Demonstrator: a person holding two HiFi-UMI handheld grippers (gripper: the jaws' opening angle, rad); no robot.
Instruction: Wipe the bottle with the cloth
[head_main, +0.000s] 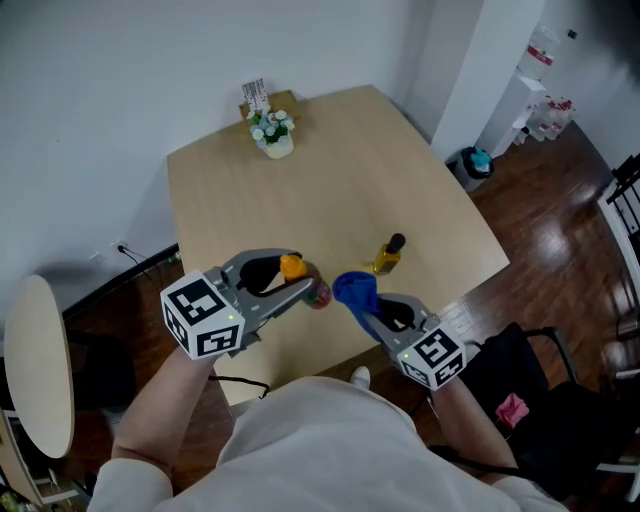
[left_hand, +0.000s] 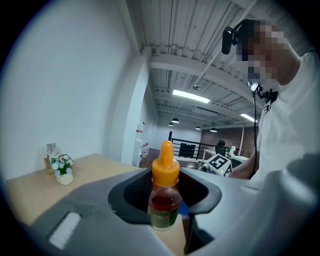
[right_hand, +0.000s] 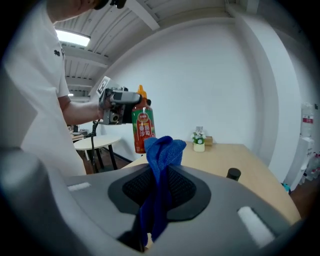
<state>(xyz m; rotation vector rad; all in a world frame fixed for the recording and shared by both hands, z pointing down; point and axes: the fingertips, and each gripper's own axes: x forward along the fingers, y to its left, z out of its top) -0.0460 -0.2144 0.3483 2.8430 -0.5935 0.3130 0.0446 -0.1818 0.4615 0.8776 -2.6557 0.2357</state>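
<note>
My left gripper (head_main: 296, 282) is shut on a sauce bottle (head_main: 303, 279) with an orange cap, red sauce and a red label, held above the table's near edge. In the left gripper view the bottle (left_hand: 163, 192) stands upright between the jaws. My right gripper (head_main: 372, 312) is shut on a blue cloth (head_main: 355, 292), whose bunched end sticks up just right of the bottle. In the right gripper view the cloth (right_hand: 161, 165) hangs from the jaws, and the bottle (right_hand: 143, 125) shows behind it, close to the cloth's top; contact cannot be told.
A small bottle of yellow liquid with a black cap (head_main: 388, 255) stands on the wooden table (head_main: 300, 180) right of centre. A white flower pot (head_main: 272, 132) and a card holder sit at the far edge. A round side table (head_main: 38, 360) stands left, a bin (head_main: 475, 162) right.
</note>
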